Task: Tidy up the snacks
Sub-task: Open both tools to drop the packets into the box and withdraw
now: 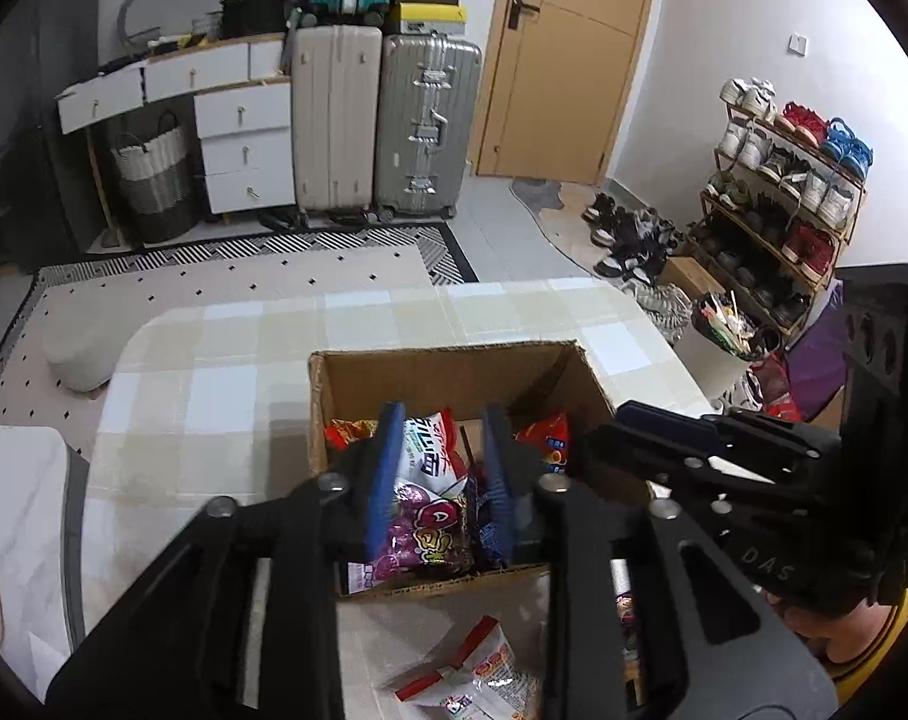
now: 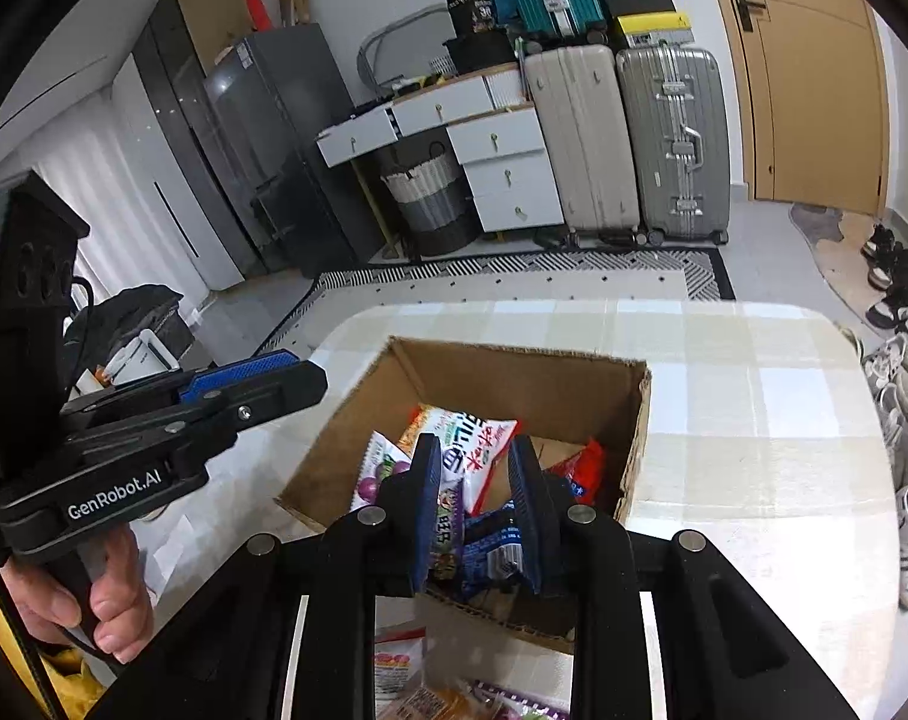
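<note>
An open cardboard box [image 1: 441, 369] [image 2: 514, 372] stands on the checked tablecloth [image 1: 213, 372] [image 2: 754, 420] with several snack packets inside. My left gripper [image 1: 441, 468] hovers over the box, jaws apart; a purple grape packet [image 1: 417, 534] [image 2: 381, 474] and a white packet [image 1: 429, 444] [image 2: 478, 444] lie loose in the box beneath it. My right gripper [image 2: 476, 504] [image 1: 619, 414] hangs over the box's near right side, above a dark blue packet [image 2: 490, 540], gripping nothing. More loose packets [image 1: 472, 672] [image 2: 393, 666] lie on the table in front of the box.
A person's hand [image 2: 111, 600] holds the left gripper's handle. Beyond the table are a rug, suitcases [image 1: 381, 126], white drawers [image 1: 243, 144], a shoe rack [image 1: 784, 210] and a white bin [image 1: 718, 354] by the table's right edge.
</note>
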A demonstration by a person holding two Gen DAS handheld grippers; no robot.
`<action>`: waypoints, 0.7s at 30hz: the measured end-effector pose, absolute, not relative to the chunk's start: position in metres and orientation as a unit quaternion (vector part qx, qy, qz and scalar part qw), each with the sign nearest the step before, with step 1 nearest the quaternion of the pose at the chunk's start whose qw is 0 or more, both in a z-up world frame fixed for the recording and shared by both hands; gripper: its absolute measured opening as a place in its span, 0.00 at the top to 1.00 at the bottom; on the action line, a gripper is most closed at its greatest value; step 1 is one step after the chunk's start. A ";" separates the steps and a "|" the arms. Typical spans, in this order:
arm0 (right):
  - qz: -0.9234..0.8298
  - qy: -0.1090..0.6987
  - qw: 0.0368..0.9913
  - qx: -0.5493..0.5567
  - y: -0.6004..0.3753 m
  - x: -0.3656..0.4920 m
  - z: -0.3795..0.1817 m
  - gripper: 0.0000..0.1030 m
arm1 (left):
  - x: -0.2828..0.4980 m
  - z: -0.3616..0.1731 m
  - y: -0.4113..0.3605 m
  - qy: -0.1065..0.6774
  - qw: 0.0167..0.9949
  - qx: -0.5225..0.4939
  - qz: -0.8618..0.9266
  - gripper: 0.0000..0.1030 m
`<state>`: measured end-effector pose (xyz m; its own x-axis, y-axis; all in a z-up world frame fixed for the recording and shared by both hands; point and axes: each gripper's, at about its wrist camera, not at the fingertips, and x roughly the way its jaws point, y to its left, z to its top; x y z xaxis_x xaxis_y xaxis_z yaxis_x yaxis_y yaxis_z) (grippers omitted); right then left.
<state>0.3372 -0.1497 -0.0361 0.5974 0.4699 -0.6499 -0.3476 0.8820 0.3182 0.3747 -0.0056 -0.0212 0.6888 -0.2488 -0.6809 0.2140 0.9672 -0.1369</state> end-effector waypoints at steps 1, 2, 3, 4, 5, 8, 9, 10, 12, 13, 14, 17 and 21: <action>0.229 0.381 0.892 0.080 -0.152 0.334 -0.032 0.76 | 0.368 -0.017 -0.003 0.369 0.921 -0.024 -0.123 0.72; 0.230 0.377 0.894 0.080 -0.153 0.331 -0.027 0.76 | 0.362 -0.013 -0.002 0.364 0.923 -0.023 -0.121 0.71; 0.231 0.373 0.895 0.081 -0.154 0.327 -0.023 0.76 | 0.353 -0.007 -0.001 0.361 0.925 -0.022 -0.119 0.71; 0.231 0.367 0.897 0.082 -0.155 0.322 -0.018 0.76 | 0.346 -0.003 0.001 0.358 0.926 -0.022 -0.116 0.65; 0.232 0.362 0.899 0.082 -0.156 0.317 -0.013 0.76 | 0.338 0.001 0.002 0.353 0.929 -0.020 -0.110 0.59; 0.235 0.341 0.907 0.081 -0.160 0.299 0.003 0.76 | 0.308 0.017 0.008 0.328 0.940 -0.022 -0.088 0.22; 0.236 0.336 0.908 0.081 -0.161 0.292 0.008 0.76 | 0.296 0.022 0.009 0.315 0.945 -0.024 -0.083 0.21; 0.238 0.330 0.910 0.080 -0.161 0.285 0.014 0.76 | 0.287 0.027 0.011 0.307 0.948 -0.024 -0.083 0.21; 0.240 0.321 0.913 0.076 -0.160 0.270 0.023 0.74 | 0.266 0.038 0.012 0.298 0.951 -0.020 -0.079 0.20; 0.242 0.314 0.915 0.072 -0.160 0.261 0.028 0.73 | 0.259 0.041 0.013 0.296 0.952 -0.019 -0.077 0.20; 0.244 0.309 0.917 0.070 -0.159 0.252 0.032 0.72 | 0.246 0.046 0.013 0.292 0.953 -0.019 -0.077 0.19; 0.249 0.290 0.922 0.065 -0.159 0.226 0.044 0.67 | 0.213 0.059 0.015 0.280 0.957 -0.017 -0.071 0.18; 0.250 0.260 0.930 0.068 -0.160 0.190 0.058 0.54 | 0.169 0.076 0.017 0.260 0.963 -0.019 -0.062 0.01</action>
<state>0.1901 -0.1603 0.0580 0.7393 0.5007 -0.4503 -0.4301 0.8656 0.2564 0.1693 0.0170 0.0763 0.8568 -0.1290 -0.4993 0.1092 0.9916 -0.0688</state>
